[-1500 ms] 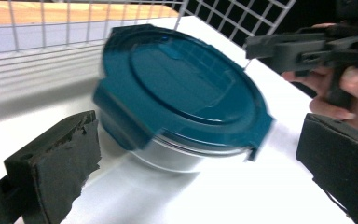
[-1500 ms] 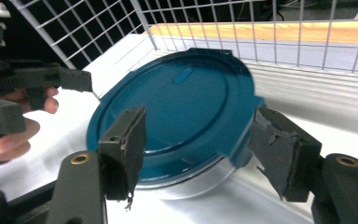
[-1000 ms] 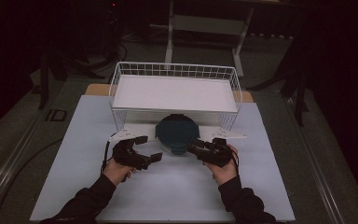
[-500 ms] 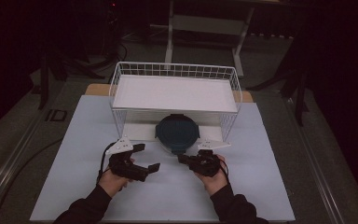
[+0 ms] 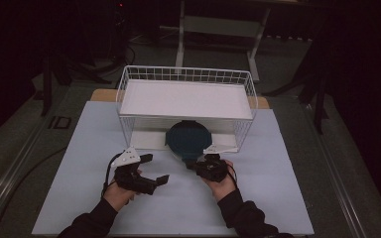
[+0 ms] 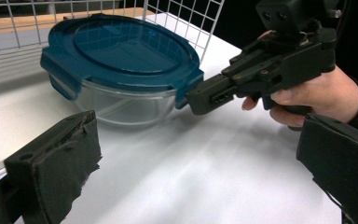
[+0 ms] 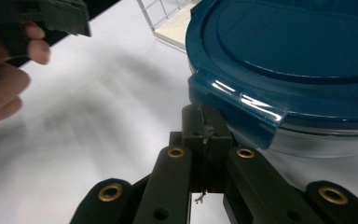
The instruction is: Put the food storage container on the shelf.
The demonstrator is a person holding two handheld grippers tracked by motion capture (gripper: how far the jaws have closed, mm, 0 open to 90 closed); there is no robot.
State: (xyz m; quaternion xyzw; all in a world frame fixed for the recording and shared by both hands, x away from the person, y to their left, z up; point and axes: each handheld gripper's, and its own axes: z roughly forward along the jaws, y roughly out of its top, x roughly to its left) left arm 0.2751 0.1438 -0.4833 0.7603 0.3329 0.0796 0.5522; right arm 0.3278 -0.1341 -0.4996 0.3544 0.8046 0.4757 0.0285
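Note:
A round glass container with a dark blue clip lid [image 5: 188,140] [image 6: 121,51] [image 7: 298,51] sits on the white mat, its back half under the wire rack. My right gripper [image 5: 192,163] [image 7: 207,126] is shut with nothing between its jaws, and its tip touches the lid's near latch tab [image 7: 242,112] from below. In the left gripper view the same right gripper [image 6: 200,95] points at that tab. My left gripper [image 5: 155,168] [image 6: 196,158] is open and empty, to the left of the container and a little short of it.
A white wire rack [image 5: 186,74] [image 6: 177,14] with a flat white shelf stands over the back of the mat [image 5: 278,198]. A wooden table edge [image 5: 101,94] shows behind it. Dark floor and stand legs surround the table.
Both hands have drawn back toward the near edge. The right gripper moved from the container's right side to its front latch. The left gripper moved away from the container.

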